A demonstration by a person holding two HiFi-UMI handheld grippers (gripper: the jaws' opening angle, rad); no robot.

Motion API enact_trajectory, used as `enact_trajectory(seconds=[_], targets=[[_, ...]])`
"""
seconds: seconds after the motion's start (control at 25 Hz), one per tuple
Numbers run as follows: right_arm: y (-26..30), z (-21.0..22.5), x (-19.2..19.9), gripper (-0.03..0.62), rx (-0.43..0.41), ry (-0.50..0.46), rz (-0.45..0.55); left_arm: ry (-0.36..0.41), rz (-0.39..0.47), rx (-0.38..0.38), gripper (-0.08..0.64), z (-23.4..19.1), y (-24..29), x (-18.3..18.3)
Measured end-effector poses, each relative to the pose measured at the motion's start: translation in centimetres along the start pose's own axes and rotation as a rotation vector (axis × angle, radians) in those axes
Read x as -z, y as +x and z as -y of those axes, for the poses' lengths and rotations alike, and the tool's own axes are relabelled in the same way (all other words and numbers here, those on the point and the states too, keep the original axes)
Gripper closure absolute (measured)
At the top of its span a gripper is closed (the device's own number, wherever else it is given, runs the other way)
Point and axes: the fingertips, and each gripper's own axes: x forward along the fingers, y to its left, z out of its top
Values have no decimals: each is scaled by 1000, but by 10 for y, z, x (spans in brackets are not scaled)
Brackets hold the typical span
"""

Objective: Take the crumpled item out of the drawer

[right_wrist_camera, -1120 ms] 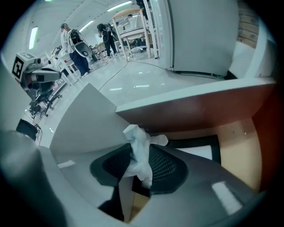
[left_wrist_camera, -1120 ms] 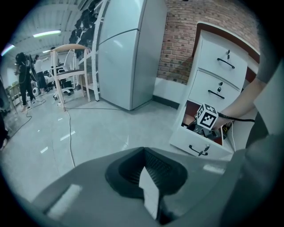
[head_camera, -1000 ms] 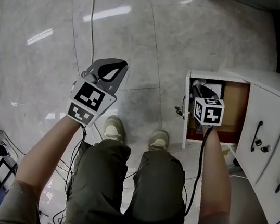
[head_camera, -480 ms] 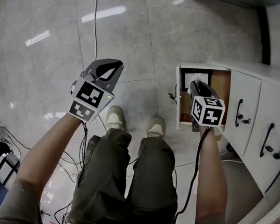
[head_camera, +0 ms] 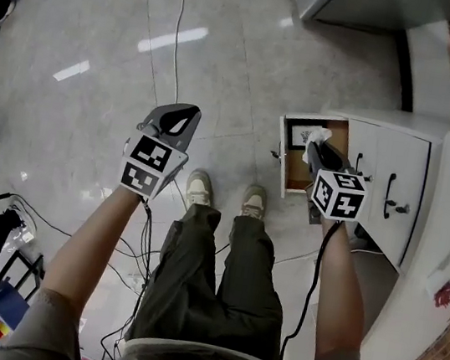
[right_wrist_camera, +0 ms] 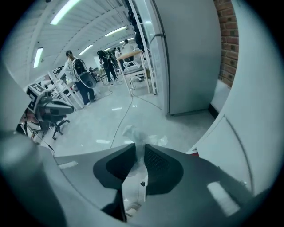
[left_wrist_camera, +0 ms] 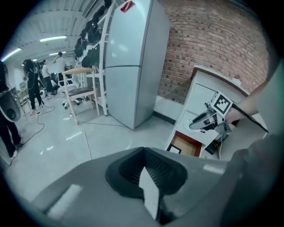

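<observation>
The white cabinet's drawer [head_camera: 282, 153] stands pulled open, its brown inside showing a framed picture [head_camera: 302, 132]. My right gripper [head_camera: 316, 147] hovers just above that drawer, shut on a crumpled, pale, see-through item [head_camera: 321, 136]. In the right gripper view the crumpled item [right_wrist_camera: 132, 133] sticks out past the right gripper [right_wrist_camera: 136, 147] jaws. My left gripper [head_camera: 186, 114] is held over the floor well left of the drawer, shut with nothing in it. The left gripper [left_wrist_camera: 144, 150] view shows the right gripper [left_wrist_camera: 199, 123] with the item above the open drawer [left_wrist_camera: 186, 146].
The white cabinet [head_camera: 398, 185] with handled doors runs along the right, a small red thing [head_camera: 442, 292] on its top. A grey fridge [left_wrist_camera: 128, 66] stands by the brick wall. Cables [head_camera: 178, 23] cross the tiled floor. People and chairs are far off.
My right gripper has come up out of the drawer with the crumpled item in its jaws. The head view has shifted, so the cabinet top now shows. The left gripper stays shut.
</observation>
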Motion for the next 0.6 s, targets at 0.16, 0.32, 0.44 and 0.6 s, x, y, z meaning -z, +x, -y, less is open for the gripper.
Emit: enact_trajectory(seconds=[0.16, 0.32, 0.44, 0.6], targets=[[-53, -30, -49, 497, -39, 10, 67, -5, 12, 5, 560, 9, -38, -35], [-110, -59, -98, 497, -78, 3, 137, 10, 36, 0, 560, 22, -80, -77], [-152, -79, -130, 495, -80, -51, 169, 10, 61, -15, 560, 28, -110, -107], [-209, -102, -172, 494, -51, -155, 222, -3, 101, -42, 560, 33, -148, -145]])
